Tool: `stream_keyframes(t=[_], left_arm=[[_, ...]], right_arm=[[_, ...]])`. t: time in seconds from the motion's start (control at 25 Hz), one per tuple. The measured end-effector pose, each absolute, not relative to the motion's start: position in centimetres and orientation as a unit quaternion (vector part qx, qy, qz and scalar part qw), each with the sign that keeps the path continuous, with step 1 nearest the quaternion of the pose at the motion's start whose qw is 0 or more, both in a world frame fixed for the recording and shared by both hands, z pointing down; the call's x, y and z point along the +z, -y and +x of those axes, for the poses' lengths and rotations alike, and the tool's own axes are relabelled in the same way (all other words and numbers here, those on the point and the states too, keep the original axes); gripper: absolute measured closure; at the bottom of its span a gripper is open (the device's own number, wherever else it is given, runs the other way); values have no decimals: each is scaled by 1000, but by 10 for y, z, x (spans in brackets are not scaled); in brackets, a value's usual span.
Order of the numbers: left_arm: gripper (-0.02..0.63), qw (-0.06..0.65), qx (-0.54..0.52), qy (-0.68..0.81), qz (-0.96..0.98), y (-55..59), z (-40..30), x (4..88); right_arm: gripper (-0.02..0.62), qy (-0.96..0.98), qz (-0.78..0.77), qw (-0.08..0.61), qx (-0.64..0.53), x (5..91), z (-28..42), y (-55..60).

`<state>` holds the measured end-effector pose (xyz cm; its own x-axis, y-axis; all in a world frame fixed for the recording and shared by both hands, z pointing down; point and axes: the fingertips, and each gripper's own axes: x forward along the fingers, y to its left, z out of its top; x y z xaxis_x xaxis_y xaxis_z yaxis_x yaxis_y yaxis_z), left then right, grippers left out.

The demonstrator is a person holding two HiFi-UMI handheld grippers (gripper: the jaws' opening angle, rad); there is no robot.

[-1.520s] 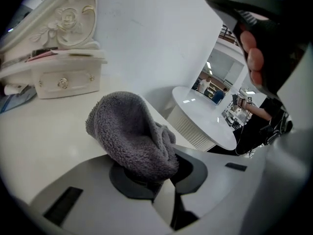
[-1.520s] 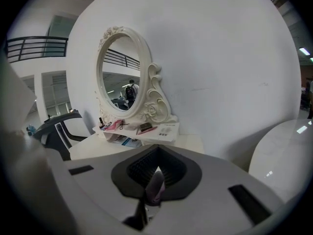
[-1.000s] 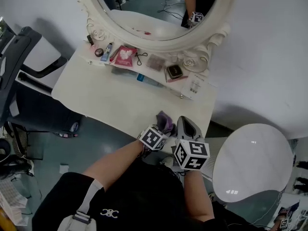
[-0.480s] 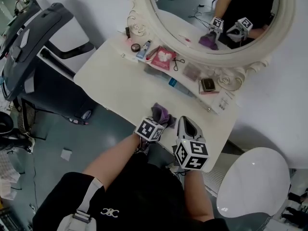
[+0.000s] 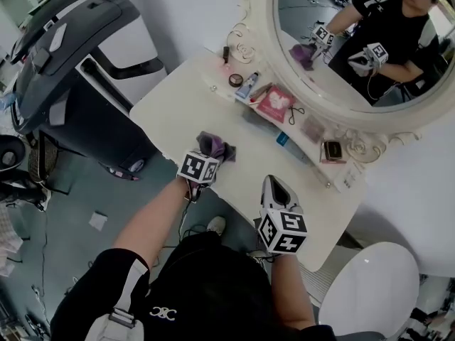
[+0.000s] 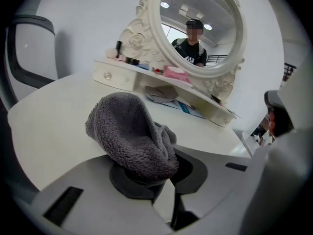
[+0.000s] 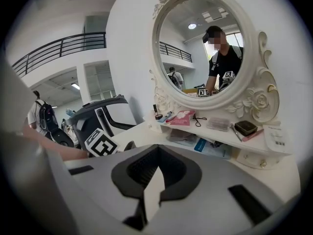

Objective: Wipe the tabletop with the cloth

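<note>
Grey fleece cloth (image 6: 132, 131) is pinched in the left gripper's (image 6: 161, 180) jaws at the worktop's (image 5: 170, 112) front edge, apparently for wiping, while the right gripper's (image 7: 150, 190) closed, empty jaws hang aside.

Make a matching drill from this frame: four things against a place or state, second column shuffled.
1 cloth
2 right gripper
3 pink packet
4 treadmill

A empty
B on the floor beside the dressing table
C just under the mirror
D clamped in the left gripper

Pairs: 1-D, 2-A, 3-C, 4-B
</note>
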<state>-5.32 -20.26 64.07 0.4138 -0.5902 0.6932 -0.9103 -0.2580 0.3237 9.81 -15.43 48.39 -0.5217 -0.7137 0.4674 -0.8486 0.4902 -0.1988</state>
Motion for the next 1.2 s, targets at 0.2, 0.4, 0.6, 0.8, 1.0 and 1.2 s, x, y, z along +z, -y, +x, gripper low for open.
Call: stream_keyframes(t=[0.2, 0.4, 0.6, 0.8, 1.0, 1.2], left_arm=[[543, 363, 203, 551, 723, 235, -144, 638], [543, 374, 174, 599, 686, 256, -215, 634], [543, 422, 107, 626, 647, 268, -264, 634], [543, 435, 90, 631, 636, 271, -276, 633], [543, 397, 130, 661, 624, 269, -271, 632], [543, 378, 153, 659, 632, 256, -246, 626]], right_arm=[[586, 845, 462, 174, 206, 485, 90, 158], [586, 838, 472, 185, 201, 485, 94, 161], [586, 834, 473, 175, 225, 483, 95, 160], [586, 832, 477, 172, 226, 479, 95, 159], [586, 835, 476, 166, 221, 476, 91, 155], [586, 836, 479, 157, 219, 470, 91, 153]])
